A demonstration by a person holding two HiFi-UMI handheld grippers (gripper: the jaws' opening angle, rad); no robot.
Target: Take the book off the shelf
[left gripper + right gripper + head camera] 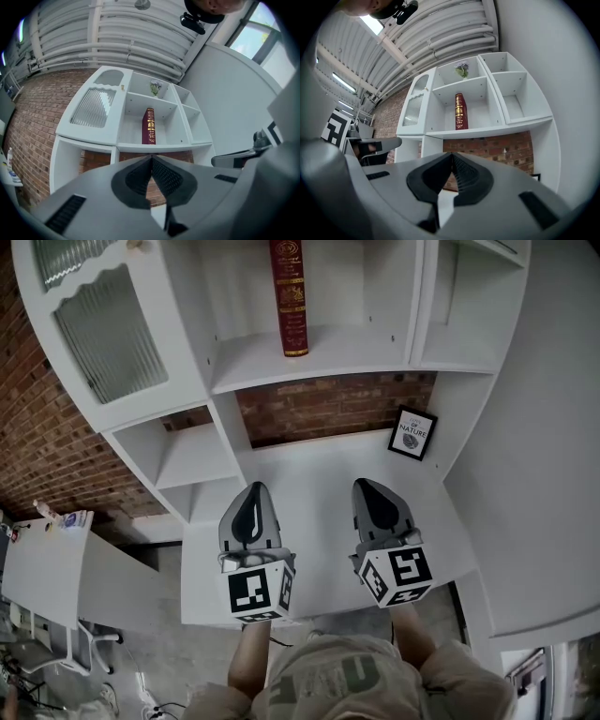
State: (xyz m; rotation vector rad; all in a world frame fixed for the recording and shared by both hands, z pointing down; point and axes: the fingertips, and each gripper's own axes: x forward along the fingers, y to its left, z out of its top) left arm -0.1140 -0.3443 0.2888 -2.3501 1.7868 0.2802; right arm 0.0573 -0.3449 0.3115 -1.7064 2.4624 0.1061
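both our claws are closed and empty: the left claw point(151, 160) has its jaws pressed together with nothing between them, and the right claw point(452, 158) is the same. they hang side by side above the desk point(314, 465), pointing toward the shelf point(319, 360) but well short of it. we judge that the task has hardly begun: this is the start of the approach, with the book untouched. the book point(290, 298) stands upright and alone in the middle compartment, spine toward us. it is dark red with gilt bands and looks thick and hardbound. next, we reckon, one claw must open, rise to the spine, close across its width and draw it straight out. free space on both sides leaves room for the jaws, though a tall book may tip if pinched low.
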